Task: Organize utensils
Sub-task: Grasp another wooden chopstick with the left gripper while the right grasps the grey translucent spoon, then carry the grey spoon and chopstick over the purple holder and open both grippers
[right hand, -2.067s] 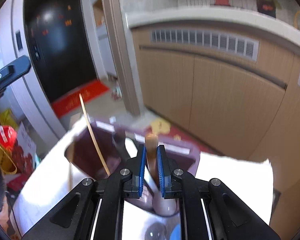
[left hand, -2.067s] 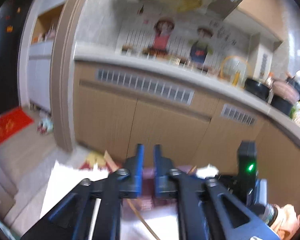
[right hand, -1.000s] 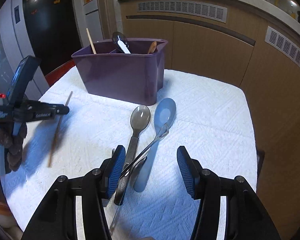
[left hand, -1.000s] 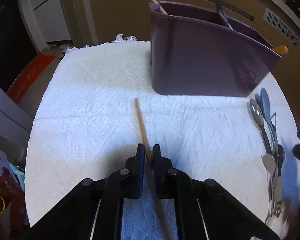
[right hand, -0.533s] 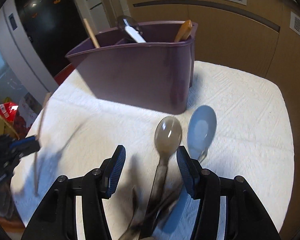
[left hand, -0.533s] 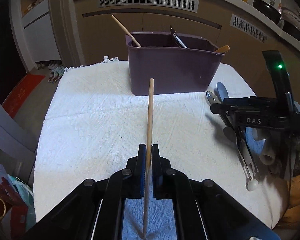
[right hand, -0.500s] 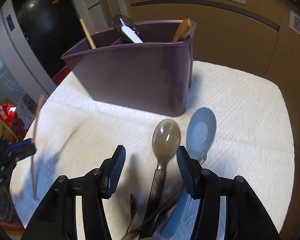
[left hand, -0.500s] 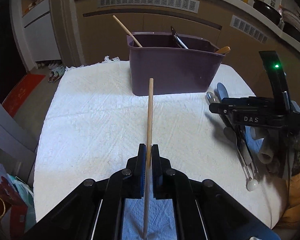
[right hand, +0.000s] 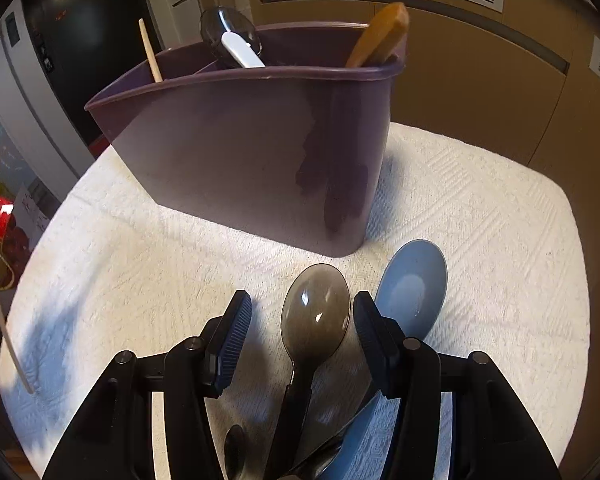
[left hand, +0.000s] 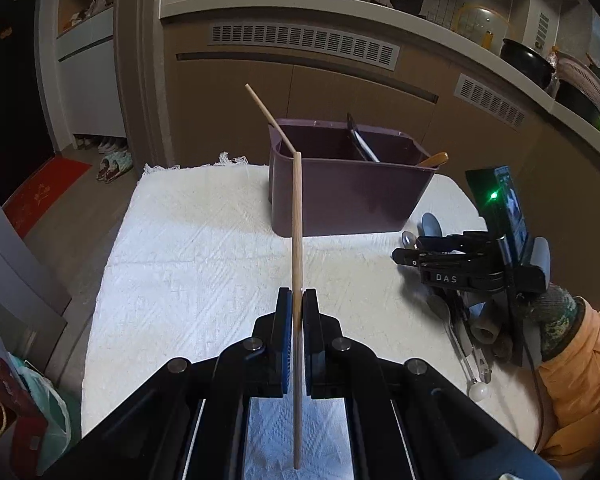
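A: Purple caddy [left hand: 352, 200] stands at the far side of the white cloth [left hand: 188, 248]. Which hand is closer to it?

B: Judging by the views, the left gripper [left hand: 296, 320]. It is clamped on a wooden chopstick [left hand: 297, 240] held clear of the cloth, long axis running near to far, the far tip lined up with the caddy's left compartment, where another chopstick [left hand: 270, 118] already leans.

A: And the right gripper [right hand: 300, 320]?

B: Low over the loose spoons near the caddy's right end. Jaws closing, not yet pressing. The smoky brown spoon [right hand: 314, 312] lies between them, bowl far, handle running back under the gripper.

A: The blue spoon [right hand: 414, 284]?

B: Just right of the right finger, outside the jaws, parallel to the brown one.
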